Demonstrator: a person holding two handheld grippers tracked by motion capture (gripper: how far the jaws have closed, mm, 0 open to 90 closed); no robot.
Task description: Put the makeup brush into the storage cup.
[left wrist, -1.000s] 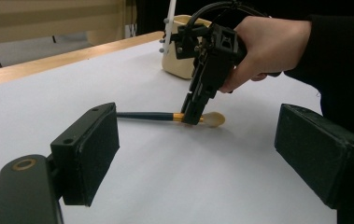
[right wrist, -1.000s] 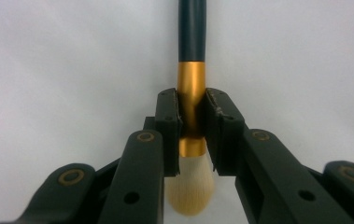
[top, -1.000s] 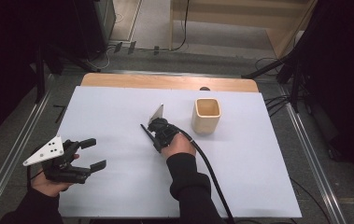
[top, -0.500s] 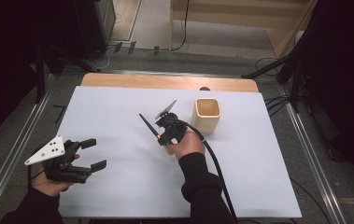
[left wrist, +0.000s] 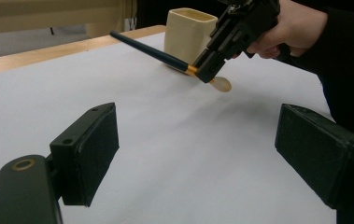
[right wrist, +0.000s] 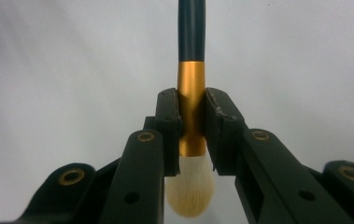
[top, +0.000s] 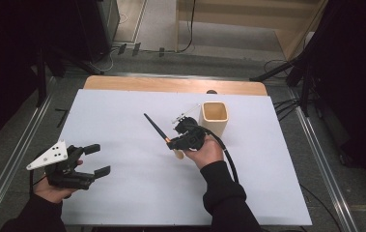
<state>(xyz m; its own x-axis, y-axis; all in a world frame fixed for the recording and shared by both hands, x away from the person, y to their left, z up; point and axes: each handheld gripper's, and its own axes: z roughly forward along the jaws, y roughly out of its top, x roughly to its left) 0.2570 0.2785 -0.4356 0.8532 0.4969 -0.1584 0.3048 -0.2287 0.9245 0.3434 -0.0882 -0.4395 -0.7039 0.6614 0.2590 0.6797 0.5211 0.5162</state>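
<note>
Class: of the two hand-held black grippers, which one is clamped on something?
The right gripper: its jaws pinch the gold ferrule of a dark-handled makeup brush. The left gripper gapes open.

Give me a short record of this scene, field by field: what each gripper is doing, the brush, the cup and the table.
right gripper: shut on the brush's gold band
brush: dark handle, pale bristles, lifted off the table
left gripper: open, holding nothing
cup: cream, upright, beside the right gripper
table: white sheet over it

Dark-handled brush (right wrist: 191,100) (gold ferrule, pale bristles) held tilted above table.
</note>
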